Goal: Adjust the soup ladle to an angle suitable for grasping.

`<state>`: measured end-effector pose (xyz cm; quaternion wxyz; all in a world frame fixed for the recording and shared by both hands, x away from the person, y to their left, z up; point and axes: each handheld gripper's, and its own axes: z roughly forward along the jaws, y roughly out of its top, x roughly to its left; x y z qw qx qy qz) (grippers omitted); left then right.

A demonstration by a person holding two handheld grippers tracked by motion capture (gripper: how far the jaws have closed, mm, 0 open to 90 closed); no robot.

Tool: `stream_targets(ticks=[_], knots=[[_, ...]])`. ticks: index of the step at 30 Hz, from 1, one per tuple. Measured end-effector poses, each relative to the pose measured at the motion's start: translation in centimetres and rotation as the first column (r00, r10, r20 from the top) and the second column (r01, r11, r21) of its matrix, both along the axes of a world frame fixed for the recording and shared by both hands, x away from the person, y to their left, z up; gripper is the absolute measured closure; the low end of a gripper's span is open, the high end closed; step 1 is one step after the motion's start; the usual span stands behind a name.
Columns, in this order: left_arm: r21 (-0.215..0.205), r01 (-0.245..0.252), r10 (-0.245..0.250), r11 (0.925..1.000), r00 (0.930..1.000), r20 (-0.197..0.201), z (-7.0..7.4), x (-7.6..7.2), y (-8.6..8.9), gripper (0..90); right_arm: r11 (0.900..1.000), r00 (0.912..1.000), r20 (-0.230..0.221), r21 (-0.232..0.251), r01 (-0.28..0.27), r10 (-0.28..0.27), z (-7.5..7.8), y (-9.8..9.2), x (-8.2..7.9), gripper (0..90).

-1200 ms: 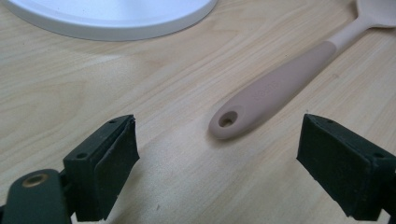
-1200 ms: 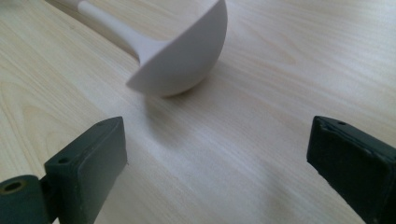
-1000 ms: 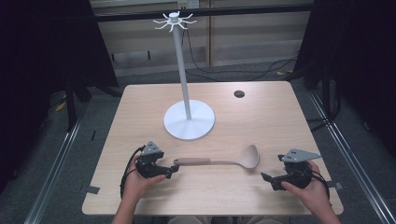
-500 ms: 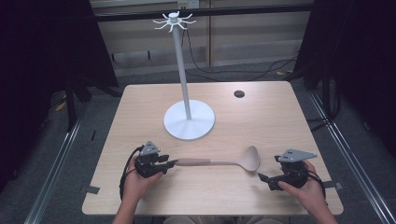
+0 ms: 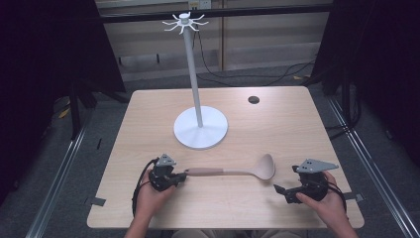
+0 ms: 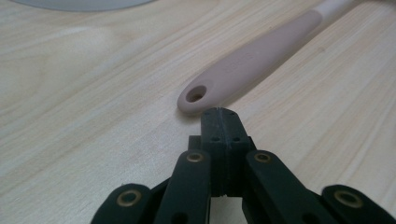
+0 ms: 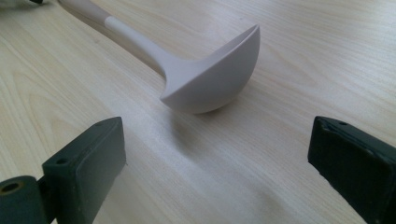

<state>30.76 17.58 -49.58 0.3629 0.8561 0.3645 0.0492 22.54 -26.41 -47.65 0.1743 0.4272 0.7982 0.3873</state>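
Where the high view gives the whole ladle (image 5: 233,171) lying on the table (image 5: 277,124) near the stand (image 5: 200,128), we note our left tool (image 6: 219,114) just closed on nothing behind the handle's hole; our right tool (image 7: 217,154) gapes wide, empty, facing the bowl.

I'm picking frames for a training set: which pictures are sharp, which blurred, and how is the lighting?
High view: table evenly lit, surroundings dark. Left gripper view: jaws near the lens soft, ladle handle end sharp. Right gripper view: ladle bowl crisp with a soft shadow, jaw pads slightly blurred.
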Motion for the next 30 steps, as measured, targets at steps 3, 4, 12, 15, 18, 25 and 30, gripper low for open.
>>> stream_targets(ticks=[3, 4, 12, 15, 18, 25, 30], knots=[[-0.01, -0.018, 0.018, 0.9998, 0.9998, 0.006, -0.2, 0.3, -0.3, 90.0, 1.0, 1.0, -0.002, -0.006, 0.004, -0.004, 0.0, 0.0, 0.1, 3.7], [-0.01, -0.027, 0.028, 0.9996, 0.9996, 0.01, -0.2, 0.4, -0.3, 90.0, 1.0, 1.0, -0.003, -0.006, 0.003, -0.003, -0.1, -0.1, 0.2, 3.7], [-0.024, -0.091, 0.092, 0.9955, 0.9952, 0.033, -0.3, 1.4, -0.9, 90.0, 1.0, 0.9999, -0.005, -0.008, 0.012, -0.012, -0.1, -0.3, 0.1, 3.6], [-0.011, -0.098, 0.098, 0.9952, 0.9939, 0.05, -0.2, 2.0, -1.3, 90.0, 1.0, 0.9999, -0.005, -0.013, 0.016, -0.016, -0.1, -0.4, -0.2, 3.6], [-0.016, -0.104, 0.104, 0.9945, 0.9934, 0.049, -0.3, 2.6, -1.3, 90.0, 1.0, 0.9997, -0.01, -0.012, 0.021, -0.021, -0.2, -0.5, -0.3, 3.6], [-0.004, -0.105, 0.105, 0.9945, 0.9925, 0.062, -0.3, 3.6, -1.7, 90.0, 1.0, 0.9998, -0.012, -0.018, 0.016, -0.016, -0.2, -0.5, -0.5, 3.6], [-0.017, -0.122, 0.123, 0.9924, 0.99, 0.069, -0.4, 4.5, -2.1, 90.0, 1.0, 0.9999, -0.011, -0.019, 0.007, -0.007, -0.3, -0.5, -0.5, 3.6]])
